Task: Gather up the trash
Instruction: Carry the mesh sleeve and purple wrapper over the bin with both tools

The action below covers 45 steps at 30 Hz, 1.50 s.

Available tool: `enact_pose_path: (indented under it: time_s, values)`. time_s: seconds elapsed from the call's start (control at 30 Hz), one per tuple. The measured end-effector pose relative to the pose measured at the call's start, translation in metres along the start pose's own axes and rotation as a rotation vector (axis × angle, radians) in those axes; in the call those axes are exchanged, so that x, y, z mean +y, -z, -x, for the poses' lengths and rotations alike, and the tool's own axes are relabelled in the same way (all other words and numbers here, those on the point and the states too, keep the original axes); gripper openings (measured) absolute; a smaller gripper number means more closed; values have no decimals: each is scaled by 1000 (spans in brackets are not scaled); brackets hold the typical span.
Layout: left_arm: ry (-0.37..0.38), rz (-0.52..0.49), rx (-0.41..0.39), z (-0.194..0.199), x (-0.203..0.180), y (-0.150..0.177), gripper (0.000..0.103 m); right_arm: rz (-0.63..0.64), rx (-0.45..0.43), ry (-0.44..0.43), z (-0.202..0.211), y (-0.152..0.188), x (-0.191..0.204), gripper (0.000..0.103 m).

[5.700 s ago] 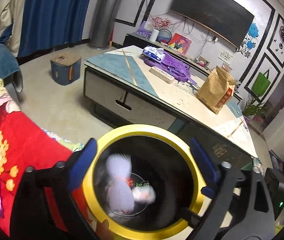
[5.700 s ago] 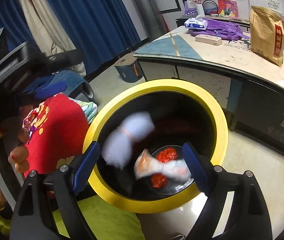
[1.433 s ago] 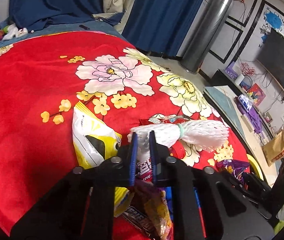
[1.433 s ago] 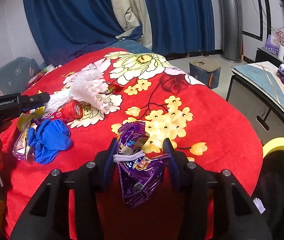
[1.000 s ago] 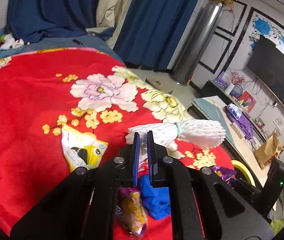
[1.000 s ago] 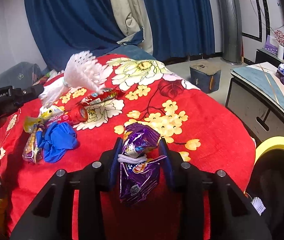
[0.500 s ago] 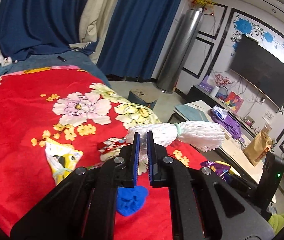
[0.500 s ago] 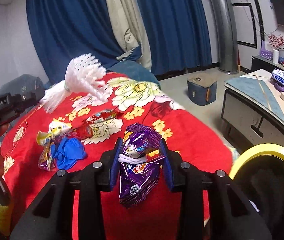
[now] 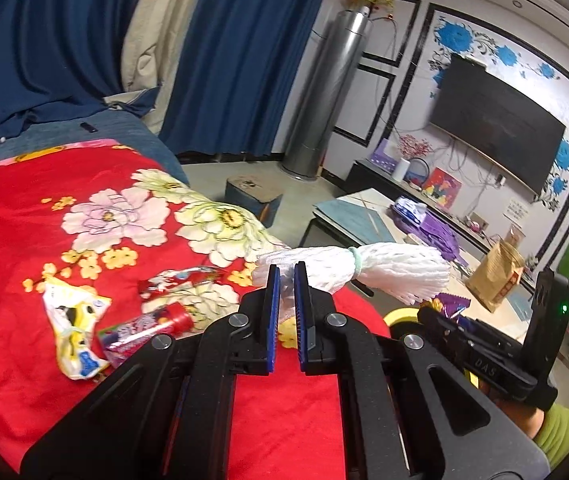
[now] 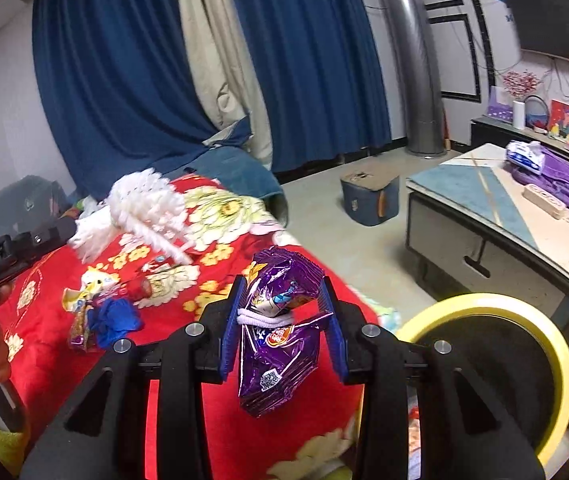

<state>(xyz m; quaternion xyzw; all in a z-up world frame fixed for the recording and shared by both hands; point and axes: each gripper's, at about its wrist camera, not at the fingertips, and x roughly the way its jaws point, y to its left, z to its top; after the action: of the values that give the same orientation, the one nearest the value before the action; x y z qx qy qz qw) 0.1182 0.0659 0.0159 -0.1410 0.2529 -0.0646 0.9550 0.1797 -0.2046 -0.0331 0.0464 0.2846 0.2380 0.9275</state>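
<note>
My left gripper (image 9: 286, 274) is shut on one end of a white foam net bundle (image 9: 380, 270) tied with a green band, held in the air above the red flowered blanket (image 9: 24, 240). The same foam net bundle (image 10: 144, 204) shows at the left of the right wrist view. My right gripper (image 10: 282, 288) is shut on a crumpled purple snack bag (image 10: 280, 340) bound with a white band. The yellow-rimmed black bin (image 10: 524, 320) stands at the lower right, its rim (image 9: 402, 316) peeking out behind the blanket. A yellow-white wrapper (image 9: 72, 320), a red-capped tube (image 9: 152, 326) and a blue glove (image 10: 114, 320) lie on the blanket.
A low table (image 10: 496, 216) with a purple bag (image 10: 556, 184) and a brown paper bag (image 9: 494, 276) stands beyond the bin. A small blue box (image 10: 370, 196) sits on the floor. Blue curtains (image 10: 132, 80) and a tall silver cylinder (image 9: 324, 96) line the far wall.
Both grippers have lifted away from the blanket with their loads and swung toward the bin; the blanket's trash now lies lower and farther off, and more of the bin's rim shows.
</note>
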Motion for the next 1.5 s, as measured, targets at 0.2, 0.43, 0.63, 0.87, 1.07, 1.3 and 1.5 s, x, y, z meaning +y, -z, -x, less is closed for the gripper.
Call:
enact_pose_path:
  time_s: [0.2,0.43,0.63,0.87,1.07,1.3,1.5]
  values:
    - [27,-45,25,-11,-23,8,3,-24,-14,54,15,2,-26,35]
    - [55,-95,64,-25,-50,20,3,-65,-34,104,30,4,-57,35]
    - [75,-141,94,-36,-73,29,3,-104,-52,145,43,7,-83,35]
    - [95,-205,131,-49,-100,43,3,-155,-56,183,51,13,-107,35]
    - [117,-264,167,-62,-125,57,3,-192,-50,199,52,18,-124,35]
    - [150,-328,217,-81,-152,76,3,-227,-54,229,54,20,-144,35]
    - [186,-367,266,-99,-172,91,4,-257,-40,246,52,25,-162,35]
